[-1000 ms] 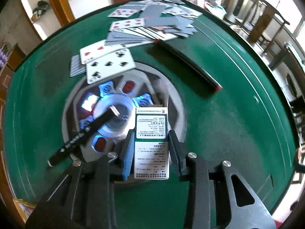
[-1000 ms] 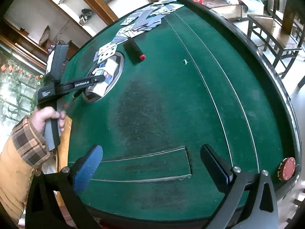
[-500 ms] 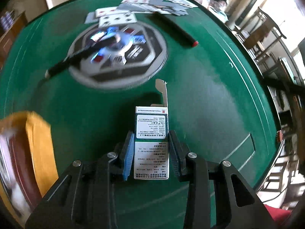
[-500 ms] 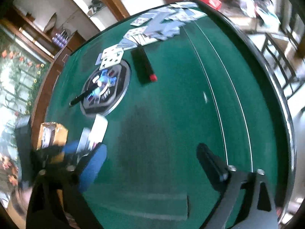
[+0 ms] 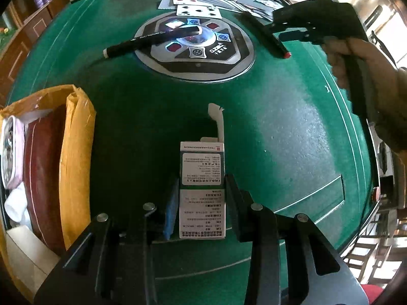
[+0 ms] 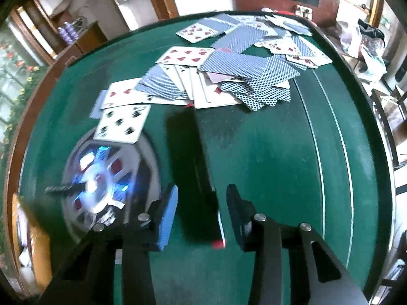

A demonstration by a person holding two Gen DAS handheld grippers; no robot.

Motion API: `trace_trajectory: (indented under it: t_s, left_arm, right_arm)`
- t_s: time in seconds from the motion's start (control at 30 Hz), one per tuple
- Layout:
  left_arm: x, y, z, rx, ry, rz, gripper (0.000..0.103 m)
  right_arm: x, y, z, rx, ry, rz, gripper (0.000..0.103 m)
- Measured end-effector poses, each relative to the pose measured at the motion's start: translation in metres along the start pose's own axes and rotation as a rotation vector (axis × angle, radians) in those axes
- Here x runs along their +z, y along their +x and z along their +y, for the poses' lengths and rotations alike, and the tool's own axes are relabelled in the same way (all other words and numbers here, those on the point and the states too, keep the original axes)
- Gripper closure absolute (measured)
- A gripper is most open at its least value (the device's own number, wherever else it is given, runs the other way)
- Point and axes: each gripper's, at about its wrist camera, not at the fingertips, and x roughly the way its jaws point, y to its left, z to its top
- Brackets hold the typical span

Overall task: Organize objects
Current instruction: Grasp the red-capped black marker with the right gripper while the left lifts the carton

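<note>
Left gripper (image 5: 201,198) clamped on the box (image 5: 202,190), held over the felt; yellow bin (image 5: 76,152) at 9 o'clock. Right gripper (image 6: 201,203), fingers apart, straddles the black stick (image 6: 193,172), whose long axis runs 12 to 6 o'clock.

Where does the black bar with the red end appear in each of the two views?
Left wrist: the black bar lies upper right, beside the right tongs.
Right wrist: the bar lies low in the centre, between the open tongs.
Shared landmark: the round panel.
</note>
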Motion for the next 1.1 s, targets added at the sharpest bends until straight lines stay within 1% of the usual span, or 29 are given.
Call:
trace_trajectory:
  t_s: [0.03, 0.13, 0.17, 0.2, 0.27, 0.37, 0.5, 0.57, 0.63, 0.73, 0.87, 1.0, 1.1]
  left_arm:
    - [-0.001, 0.000, 0.000, 0.001, -0.005, 0.002, 0.070]
    - [-0.003, 0.004, 0.000, 0.002, -0.016, 0.017, 0.070]
    - [-0.003, 0.005, 0.000, 0.001, -0.018, 0.019, 0.070]
    - [-0.003, 0.007, 0.000, -0.003, -0.020, 0.025, 0.070]
    - [-0.004, 0.010, -0.002, -0.008, -0.019, 0.031, 0.070]
    - [-0.006, 0.012, -0.004, -0.018, -0.011, 0.033, 0.070]
    - [-0.006, 0.015, -0.006, -0.022, 0.000, 0.030, 0.070]
    - [-0.006, 0.015, -0.006, -0.024, 0.006, 0.028, 0.070]
    - [-0.006, 0.016, -0.006, -0.025, 0.009, 0.026, 0.070]
    - [-0.006, 0.017, -0.006, -0.024, 0.012, 0.023, 0.067]
    - [-0.007, 0.017, -0.008, -0.012, 0.032, 0.018, 0.067]
    - [-0.004, 0.019, -0.009, -0.003, 0.052, 0.019, 0.066]
    - [-0.004, 0.019, -0.011, 0.003, 0.065, 0.019, 0.065]
  right_arm:
    - [0.002, 0.006, -0.001, -0.008, 0.004, 0.007, 0.070]
    - [0.003, 0.009, 0.001, -0.045, -0.032, -0.013, 0.081]
    - [0.001, 0.008, 0.002, -0.043, -0.043, -0.008, 0.087]
    - [-0.002, 0.007, 0.002, -0.040, -0.053, -0.003, 0.089]
    - [-0.015, 0.002, 0.002, -0.034, -0.079, 0.012, 0.090]
    - [-0.048, -0.013, 0.002, 0.005, -0.092, 0.039, 0.090]
    - [-0.117, -0.040, 0.001, 0.075, -0.079, 0.083, 0.090]
    - [-0.146, -0.051, 0.002, 0.092, -0.071, 0.099, 0.090]
    - [-0.173, -0.062, 0.002, 0.106, -0.052, 0.114, 0.090]
    - [-0.203, -0.074, 0.005, 0.115, -0.037, 0.130, 0.090]
    - [-0.225, -0.082, 0.007, 0.104, -0.042, 0.132, 0.090]
    - [-0.226, -0.081, 0.008, 0.105, -0.038, 0.137, 0.089]
    - [-0.226, -0.082, 0.012, 0.088, -0.047, 0.129, 0.089]
